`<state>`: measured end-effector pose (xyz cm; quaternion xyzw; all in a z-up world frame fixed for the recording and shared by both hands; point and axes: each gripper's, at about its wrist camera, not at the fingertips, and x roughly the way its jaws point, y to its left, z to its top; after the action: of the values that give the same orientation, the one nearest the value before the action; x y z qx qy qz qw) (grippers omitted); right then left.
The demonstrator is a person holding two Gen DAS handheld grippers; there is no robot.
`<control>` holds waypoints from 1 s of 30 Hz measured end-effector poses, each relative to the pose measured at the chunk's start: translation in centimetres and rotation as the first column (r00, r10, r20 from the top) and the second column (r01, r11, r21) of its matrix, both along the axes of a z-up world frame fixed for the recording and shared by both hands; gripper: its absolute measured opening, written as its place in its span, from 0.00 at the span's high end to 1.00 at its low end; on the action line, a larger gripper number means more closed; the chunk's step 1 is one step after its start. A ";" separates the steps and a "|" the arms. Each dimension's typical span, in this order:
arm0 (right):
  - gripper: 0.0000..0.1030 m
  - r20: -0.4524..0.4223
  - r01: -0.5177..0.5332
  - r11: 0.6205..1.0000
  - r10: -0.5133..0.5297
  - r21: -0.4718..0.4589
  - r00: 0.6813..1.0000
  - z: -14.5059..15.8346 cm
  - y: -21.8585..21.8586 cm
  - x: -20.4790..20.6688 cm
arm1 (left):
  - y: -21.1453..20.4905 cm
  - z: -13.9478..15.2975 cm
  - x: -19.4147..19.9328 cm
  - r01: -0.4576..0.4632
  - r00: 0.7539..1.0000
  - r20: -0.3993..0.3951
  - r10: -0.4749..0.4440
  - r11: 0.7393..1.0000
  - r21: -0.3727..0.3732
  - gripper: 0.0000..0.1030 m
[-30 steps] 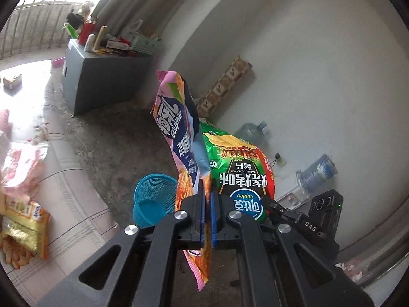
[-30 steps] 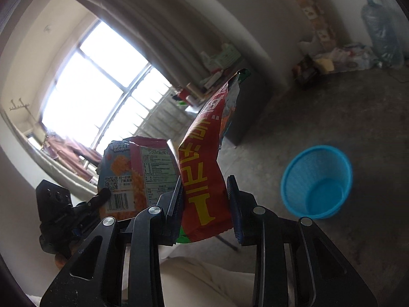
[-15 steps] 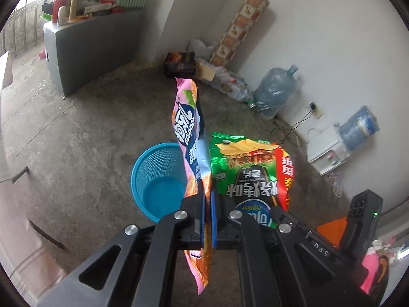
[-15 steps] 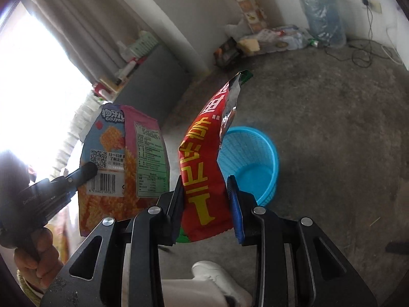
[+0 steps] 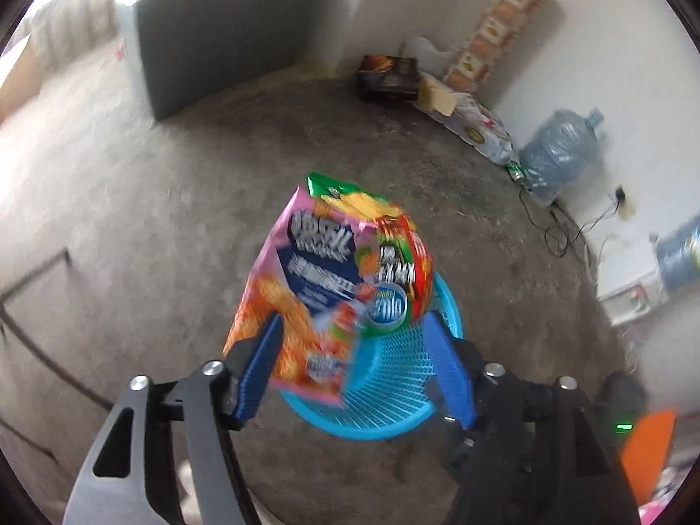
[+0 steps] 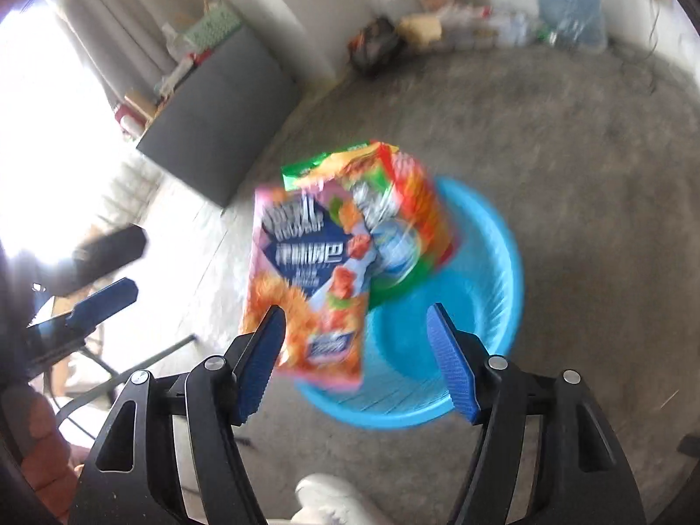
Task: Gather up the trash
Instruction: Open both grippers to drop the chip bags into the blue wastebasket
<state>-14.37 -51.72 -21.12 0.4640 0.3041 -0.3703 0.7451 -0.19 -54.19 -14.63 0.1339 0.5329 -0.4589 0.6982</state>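
The left gripper has its fingers wide apart, holding nothing. Between and ahead of them a pink bag hangs in the air, blurred, over the near-left rim of the blue basket on the floor; a green bag overlaps it on the right, above the basket's mouth. The right gripper also has its fingers spread and bare.

Both bags look light, thin and crinkly, probably slick; a pinch at a sealed edge would likely hold best. Bare floor surrounds the basket, with clutter well apart along the wall.
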 end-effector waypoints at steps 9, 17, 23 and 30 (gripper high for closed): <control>0.38 0.038 0.071 0.996 -0.073 0.063 0.997 -0.5 1.3 -4.0 | 3.4 3.1 1.6 -0.029 0.999 0.030 0.031 0.997 -0.078 0.31; 0.38 0.071 0.050 0.998 -0.052 0.031 0.996 0.8 0.0 -4.4 | 8.1 8.7 1.2 -0.034 0.998 0.045 0.043 0.982 -0.187 0.30; 0.37 0.122 -0.045 0.999 0.044 0.008 0.992 3.0 -0.7 -2.3 | 13.6 14.5 1.8 -0.045 0.993 0.090 0.071 0.963 -0.265 0.28; 0.39 0.142 -0.195 0.978 0.184 0.070 0.973 1.8 0.5 4.2 | 21.7 17.9 3.0 -0.073 0.983 0.135 0.120 0.948 -0.311 0.26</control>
<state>-10.12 -51.22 -19.29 0.4875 0.3111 -0.2521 0.7759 2.82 -32.52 3.28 0.0332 0.4067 -0.4892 0.7709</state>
